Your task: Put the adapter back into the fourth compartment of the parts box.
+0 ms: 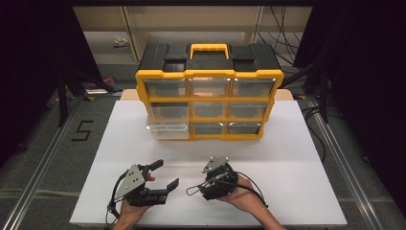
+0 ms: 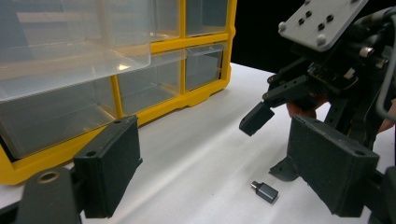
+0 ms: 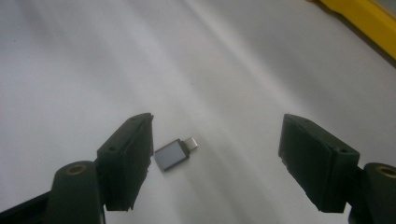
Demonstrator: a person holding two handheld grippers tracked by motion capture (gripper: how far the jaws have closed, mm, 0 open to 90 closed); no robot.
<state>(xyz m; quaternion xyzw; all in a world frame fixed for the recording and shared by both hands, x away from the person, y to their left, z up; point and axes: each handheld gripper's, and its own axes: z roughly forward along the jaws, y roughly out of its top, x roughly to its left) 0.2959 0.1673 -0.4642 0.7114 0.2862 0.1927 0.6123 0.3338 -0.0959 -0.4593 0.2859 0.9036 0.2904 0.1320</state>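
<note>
Jaws on the right gripper [image 3: 217,158] stand wide apart, nothing clamped; in the right gripper view the small grey USB adapter [image 3: 174,154] lies flat on the sheet between them, just beside the left-hand pad, metal plug end pointing away from that pad. Can't tell whether that pad touches it. Left gripper [image 2: 217,172] also spread wide and empty, pointed toward the right gripper; in the left gripper view the adapter [image 2: 265,192] sits on the sheet between its pads, nearer the right-hand one, with the right gripper [image 2: 257,119] hanging above and behind it, tip angled down. High view: both grippers [image 1: 163,175] [image 1: 194,190] at the near edge of the sheet, close together, tips facing each other. Yellow-and-black drawer organizer [image 1: 209,91] stands upright at the far side, well apart from the grippers; three rows of clear drawers, bottom-left drawer [image 1: 166,128] pulled out toward the person. Nothing between the grippers and the adapter. Surface is a white sheet [image 1: 287,158] over a table; grey floor around it, a "5" marked on the floor [image 1: 83,130] at left, cables [image 1: 282,43] and dark curtains behind.
</note>
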